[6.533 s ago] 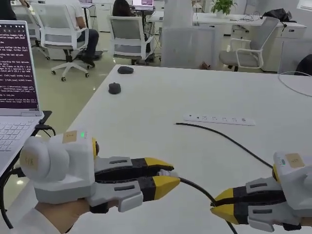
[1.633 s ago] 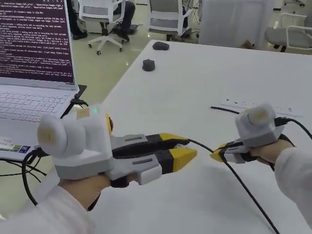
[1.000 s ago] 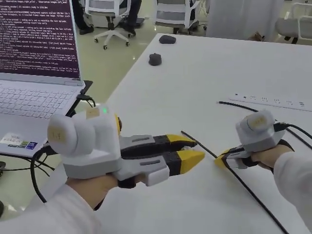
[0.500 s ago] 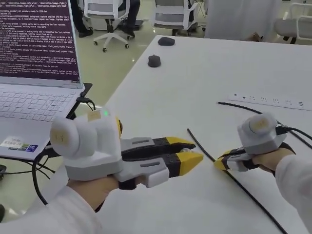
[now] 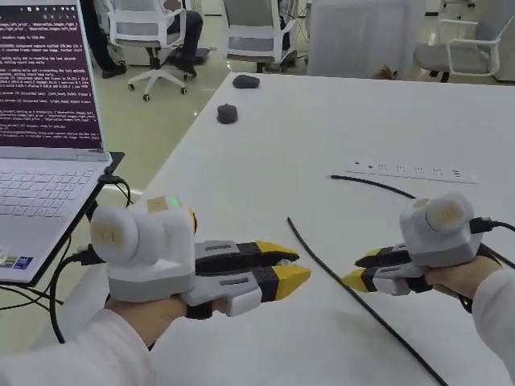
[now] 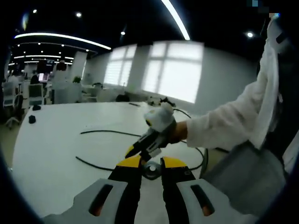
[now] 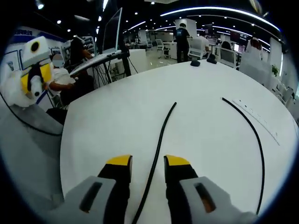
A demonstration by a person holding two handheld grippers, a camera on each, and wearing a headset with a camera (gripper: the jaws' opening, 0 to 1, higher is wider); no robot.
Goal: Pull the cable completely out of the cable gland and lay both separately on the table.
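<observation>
In the left gripper view, my left gripper is shut on a small grey ring, the cable gland, held just above the white table. In the head view the left gripper hovers low at the left. The black cable lies free on the table, its bare end pointing away from me. My right gripper sits over the cable with its jaws apart. In the right gripper view the cable runs untouched between the open right gripper.
An open laptop stands left of the table, with dark leads hanging below it. A white power strip lies at the back right. Two computer mice sit at the far left edge. Office chairs stand beyond.
The cable's end has come out from my left gripper's jaws and now lies on the table. My right gripper, earlier shut on the cable, has opened. The left gripper drew back to the left.
</observation>
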